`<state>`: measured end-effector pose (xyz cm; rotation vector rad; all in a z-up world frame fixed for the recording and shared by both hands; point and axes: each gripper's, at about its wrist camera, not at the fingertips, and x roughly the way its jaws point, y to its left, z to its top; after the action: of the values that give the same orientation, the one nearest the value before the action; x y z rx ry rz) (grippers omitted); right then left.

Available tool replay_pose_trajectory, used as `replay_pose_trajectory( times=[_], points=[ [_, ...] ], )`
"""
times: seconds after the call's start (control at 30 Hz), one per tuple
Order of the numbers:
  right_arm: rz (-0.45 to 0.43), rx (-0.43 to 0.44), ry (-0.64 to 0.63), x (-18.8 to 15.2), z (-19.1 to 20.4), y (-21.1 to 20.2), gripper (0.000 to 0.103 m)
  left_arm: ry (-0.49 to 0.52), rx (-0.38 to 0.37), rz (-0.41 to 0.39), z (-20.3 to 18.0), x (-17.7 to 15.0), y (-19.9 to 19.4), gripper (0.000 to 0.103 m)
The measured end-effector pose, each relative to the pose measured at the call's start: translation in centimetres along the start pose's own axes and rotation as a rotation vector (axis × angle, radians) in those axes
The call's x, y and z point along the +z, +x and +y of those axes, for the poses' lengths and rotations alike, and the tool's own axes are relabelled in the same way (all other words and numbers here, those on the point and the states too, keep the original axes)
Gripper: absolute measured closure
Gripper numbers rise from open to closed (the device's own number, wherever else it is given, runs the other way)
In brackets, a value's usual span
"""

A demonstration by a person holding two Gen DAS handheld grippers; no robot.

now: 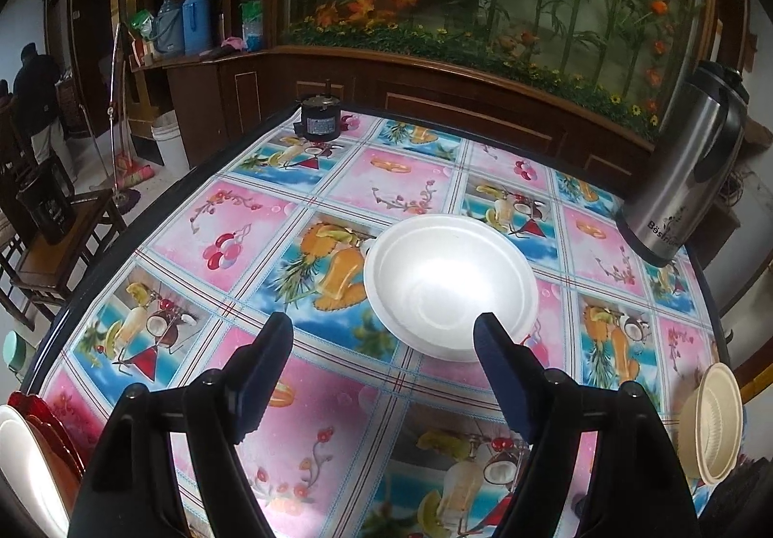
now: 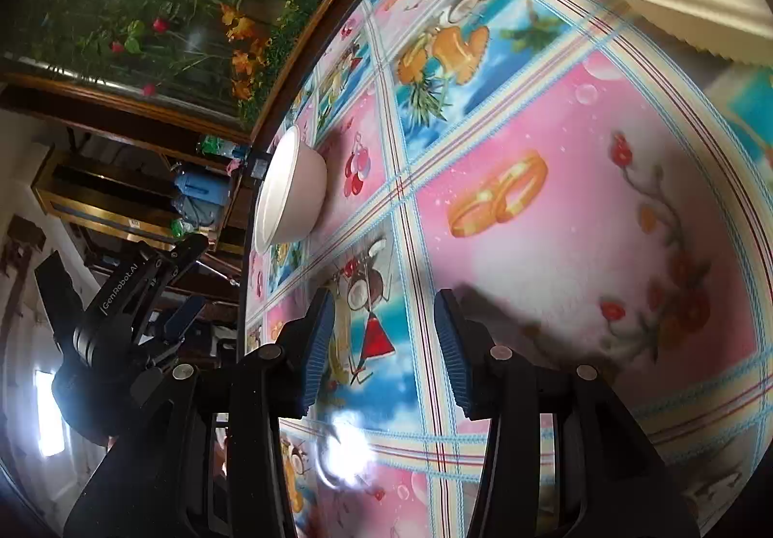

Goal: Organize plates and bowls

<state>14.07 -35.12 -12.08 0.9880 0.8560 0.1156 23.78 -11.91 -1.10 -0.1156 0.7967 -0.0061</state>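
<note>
Item: white bowl (image 1: pixel 451 284), empty, upright on the fruit-print tablecloth (image 1: pixel 232 219), near the table's middle.
Second item: cream ribbed bowl (image 1: pixel 712 422), at the right table edge; in the right wrist view it sits at the top corner.
Other stock: red plate (image 1: pixel 46 424) with a white plate (image 1: pixel 19 460) against it, at the left table edge.
Left gripper (image 1: pixel 384 330): jaws wide, nothing between them, right fingertip (image 1: pixel 488 335) overlapping the white bowl's near rim in view; contact cannot be told.
Right gripper (image 2: pixel 384 311): jaws narrow, empty, low over bare cloth.
Bystanders: steel thermos jug (image 1: pixel 686 171) beyond the white bowl, small black motor (image 1: pixel 319 118) at the far edge.
Risk, slide: a fingertip pushing the rim would likely skid so light a bowl over the glossy cloth.
Risk, tip: a one-sided rim pinch may tilt it.
Risk, edge: the cream ribbed bowl could be knocked off the table.
</note>
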Motion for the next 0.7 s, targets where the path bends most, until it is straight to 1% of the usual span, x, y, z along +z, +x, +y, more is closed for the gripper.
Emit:
replay_pose_trajectory(
  times=[0.1, 0.2, 0.37, 0.43, 0.53, 0.7],
  points=[
    [-0.019, -0.005, -0.051, 0.8, 1.4, 0.1, 0.06, -0.019, -0.009, -0.001, 0.5, 0.3, 0.2, 0.026],
    [-0.033, -0.003, -0.128, 1.9, 3.7, 0.5, 0.06, -0.04, -0.014, 0.011, 1.1, 0.7, 0.7, 0.024],
    [-0.081, 0.005, -0.202, 4.7, 7.3, 1.8, 0.06, -0.127, -0.019, 0.049, 3.3, 1.8, 2.6, 0.024],
    [-0.102, 0.002, -0.194, 6.0, 8.2, 2.7, 0.06, -0.154, -0.003, 0.077, 4.4, 2.2, 3.6, 0.024],
    [-0.067, -0.014, -0.167, 7.8, 8.7, 5.4, 0.06, -0.179, 0.022, 0.104, 5.8, 2.3, 4.7, 0.024],
    [-0.014, -0.009, -0.116, 8.6, 8.4, 8.8, 0.06, -0.222, -0.009, 0.147, 7.1, 2.1, 6.4, 0.024]
  ],
)
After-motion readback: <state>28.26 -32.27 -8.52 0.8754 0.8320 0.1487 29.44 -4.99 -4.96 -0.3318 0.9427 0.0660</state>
